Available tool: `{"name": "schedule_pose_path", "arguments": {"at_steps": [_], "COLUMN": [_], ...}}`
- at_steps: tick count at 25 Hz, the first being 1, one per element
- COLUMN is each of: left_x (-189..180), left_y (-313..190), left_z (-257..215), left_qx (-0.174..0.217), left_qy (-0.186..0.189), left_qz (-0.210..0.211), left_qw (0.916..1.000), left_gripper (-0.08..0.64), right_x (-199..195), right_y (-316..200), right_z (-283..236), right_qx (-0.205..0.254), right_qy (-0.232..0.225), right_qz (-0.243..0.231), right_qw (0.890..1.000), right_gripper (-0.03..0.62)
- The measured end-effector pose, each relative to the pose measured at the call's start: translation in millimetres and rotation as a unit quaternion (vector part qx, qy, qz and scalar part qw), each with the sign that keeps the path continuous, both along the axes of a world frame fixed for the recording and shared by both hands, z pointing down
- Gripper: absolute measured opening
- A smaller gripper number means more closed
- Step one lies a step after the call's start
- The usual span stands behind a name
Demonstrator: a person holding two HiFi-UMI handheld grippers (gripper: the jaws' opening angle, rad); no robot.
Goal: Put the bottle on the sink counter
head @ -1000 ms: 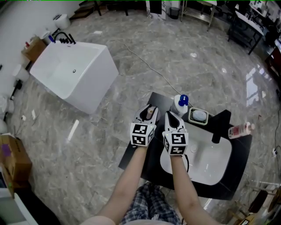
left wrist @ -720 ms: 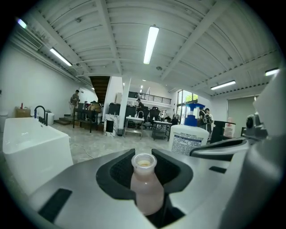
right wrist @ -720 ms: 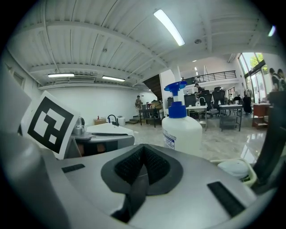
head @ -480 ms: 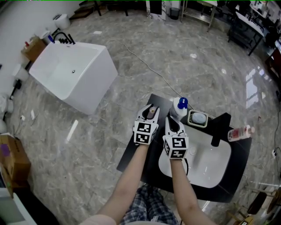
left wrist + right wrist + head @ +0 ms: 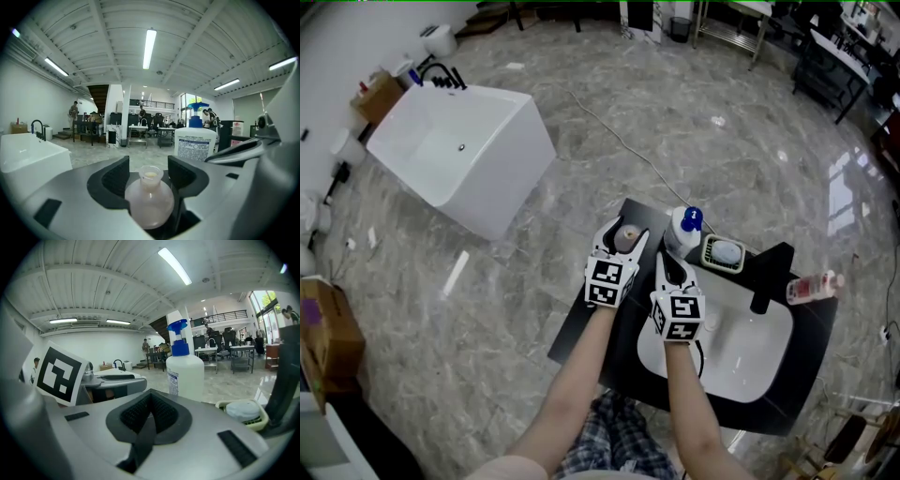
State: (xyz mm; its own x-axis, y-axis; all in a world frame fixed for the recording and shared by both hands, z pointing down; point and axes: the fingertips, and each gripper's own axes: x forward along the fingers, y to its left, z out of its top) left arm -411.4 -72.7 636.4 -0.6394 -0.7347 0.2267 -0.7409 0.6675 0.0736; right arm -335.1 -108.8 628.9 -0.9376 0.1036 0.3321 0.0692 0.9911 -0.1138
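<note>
A small pinkish bottle (image 5: 626,234) with an open neck stands upright on the black sink counter (image 5: 589,326), near its far left corner. My left gripper (image 5: 622,240) is around it, and its jaws are opening. In the left gripper view the bottle (image 5: 149,201) sits between the two dark pads (image 5: 115,176), which stand off its neck. My right gripper (image 5: 672,266) hovers just to the right over the counter's edge of the white basin (image 5: 748,349). Its jaws are shut with nothing in them (image 5: 149,417).
A white spray bottle with a blue top (image 5: 685,230) stands just beyond my right gripper, with a soap dish (image 5: 722,251) beside it. A black faucet (image 5: 765,281) and a lying pink bottle (image 5: 811,284) are at the counter's right. A white tub (image 5: 459,150) stands on the floor, far left.
The left gripper's jaws have spread wider around the small bottle. Both grippers sit slightly farther along the counter than a second ago.
</note>
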Motion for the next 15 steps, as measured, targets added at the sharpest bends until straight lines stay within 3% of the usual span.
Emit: {"name": "schedule_pose_path", "arguments": {"at_steps": [5, 15], "left_x": [5, 32], "left_y": [5, 37], "left_z": [-7, -44], "left_qx": [0.009, 0.031], "left_qy": [-0.017, -0.014], "left_qz": [-0.01, -0.037], "left_qw": [0.9998, 0.9987], "left_gripper": [0.253, 0.252], "right_x": [7, 37], "right_y": [-2, -2], "right_z": [-1, -33], "right_qx": [0.0, -0.001], "right_qy": [-0.003, -0.019], "right_qz": [0.0, 0.01], "right_qw": [1.0, 1.0], "right_gripper": [0.015, 0.015]}}
